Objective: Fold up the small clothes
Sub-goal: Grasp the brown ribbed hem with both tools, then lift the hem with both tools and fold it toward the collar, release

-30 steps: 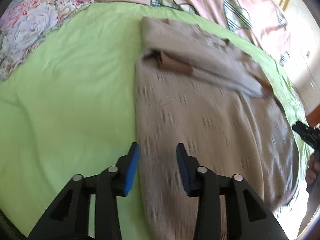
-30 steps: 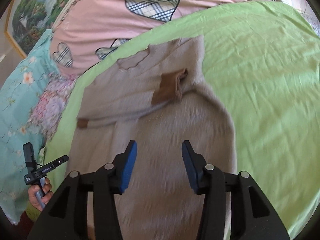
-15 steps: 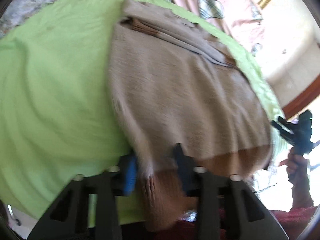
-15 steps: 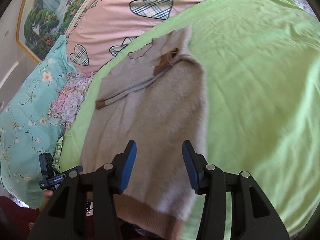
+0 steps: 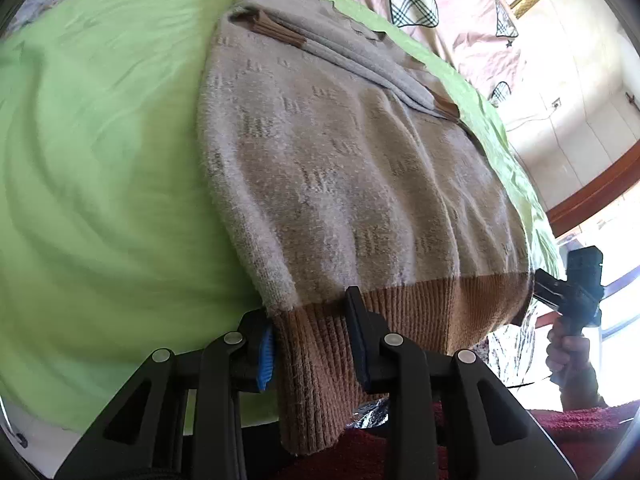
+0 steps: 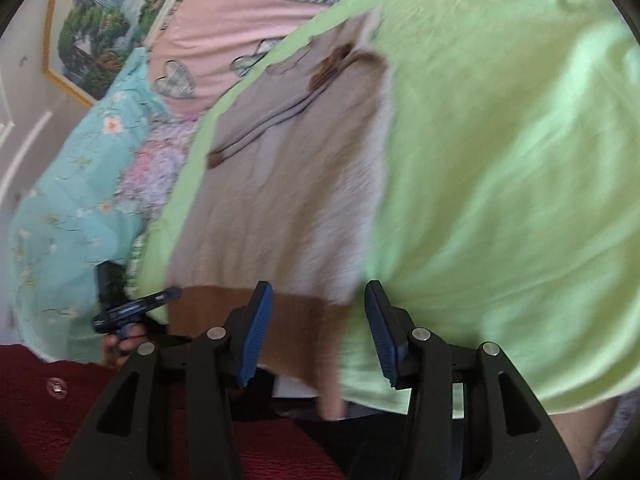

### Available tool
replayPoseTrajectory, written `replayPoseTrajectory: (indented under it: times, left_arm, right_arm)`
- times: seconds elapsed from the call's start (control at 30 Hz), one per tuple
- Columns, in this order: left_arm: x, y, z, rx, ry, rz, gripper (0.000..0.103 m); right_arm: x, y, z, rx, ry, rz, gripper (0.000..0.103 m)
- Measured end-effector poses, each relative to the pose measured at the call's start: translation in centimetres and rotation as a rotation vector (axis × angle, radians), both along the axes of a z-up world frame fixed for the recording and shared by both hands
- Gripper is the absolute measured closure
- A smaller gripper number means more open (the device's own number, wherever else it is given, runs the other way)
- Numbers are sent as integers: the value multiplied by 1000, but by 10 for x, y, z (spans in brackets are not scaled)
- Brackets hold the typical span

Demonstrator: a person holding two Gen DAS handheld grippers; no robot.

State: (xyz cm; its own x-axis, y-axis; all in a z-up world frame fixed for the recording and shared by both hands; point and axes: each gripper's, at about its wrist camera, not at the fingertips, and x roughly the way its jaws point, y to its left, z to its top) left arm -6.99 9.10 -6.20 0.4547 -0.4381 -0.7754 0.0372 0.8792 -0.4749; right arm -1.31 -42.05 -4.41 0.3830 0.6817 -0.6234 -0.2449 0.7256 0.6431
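Left wrist view: your left gripper (image 5: 310,332) jaws clamp the sweater (image 5: 344,168) hem's left corner. Your right gripper (image 6: 316,332) jaws stand released, hem's right corner (image 6: 320,332) between them, untouched.

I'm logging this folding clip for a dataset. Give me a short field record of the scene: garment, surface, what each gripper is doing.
garment: beige sweater with brown ribbed hem, lying flat, sleeves folded across its upper part
surface: green sheet on a bed
hem position: hangs over the bed's near edge
left gripper: hem corner between its fingers, which look pressed on it
right gripper: open, the hem's other corner between its jaws, not clamped
background: pink heart-print bedding
image quality: right wrist view is motion-blurred
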Motion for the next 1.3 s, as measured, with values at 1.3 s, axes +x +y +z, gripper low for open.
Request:
replayPoseTrajectory:
  times: [1.3]
  left_arm:
    - [293, 61, 121, 9, -376, 172, 97]
  right_arm:
    - [275, 23, 103, 133, -282, -154, 94]
